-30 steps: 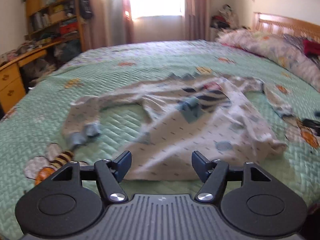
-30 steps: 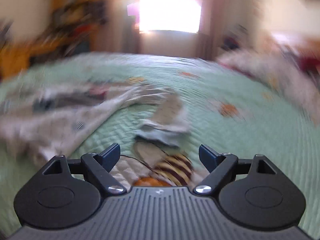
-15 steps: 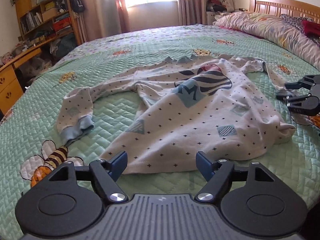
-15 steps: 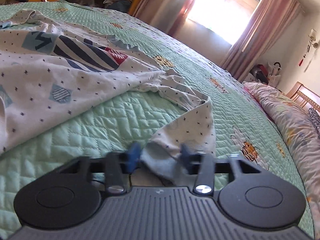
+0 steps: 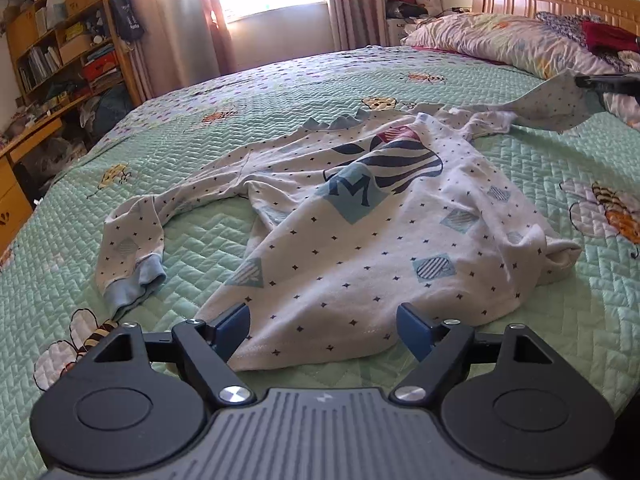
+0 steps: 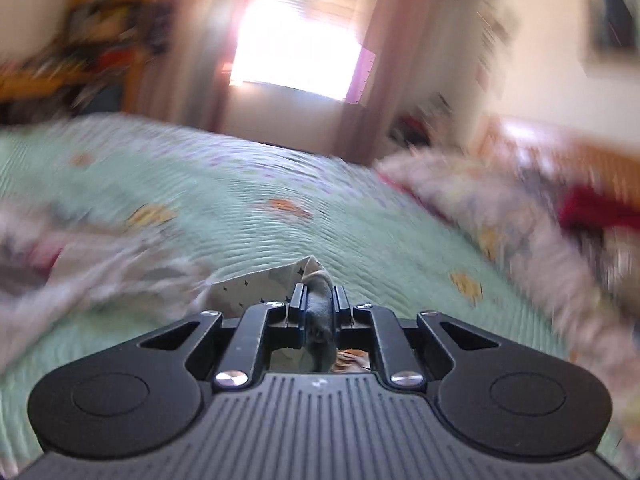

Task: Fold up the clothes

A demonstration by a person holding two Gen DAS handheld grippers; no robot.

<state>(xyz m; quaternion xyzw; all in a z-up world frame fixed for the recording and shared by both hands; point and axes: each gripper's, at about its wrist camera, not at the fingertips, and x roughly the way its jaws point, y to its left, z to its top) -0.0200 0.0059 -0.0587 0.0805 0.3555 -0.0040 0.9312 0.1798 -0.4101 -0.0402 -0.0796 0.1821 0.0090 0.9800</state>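
White cotton top (image 5: 360, 240) with small dark stars and a striped chest print lies crumpled on the green quilted bed (image 5: 280, 92), chest up. Its left sleeve (image 5: 132, 248) trails flat beside the body, blue cuff on the quilt. Left hand-held gripper (image 5: 323, 330) sits at the hem, jaws spread wide, nothing between them. Right hand-held gripper (image 6: 319, 300) is clenched on the other sleeve's cuff (image 6: 318, 312), raised off the bed toward the pillow (image 5: 500, 40). Right view is blurred.
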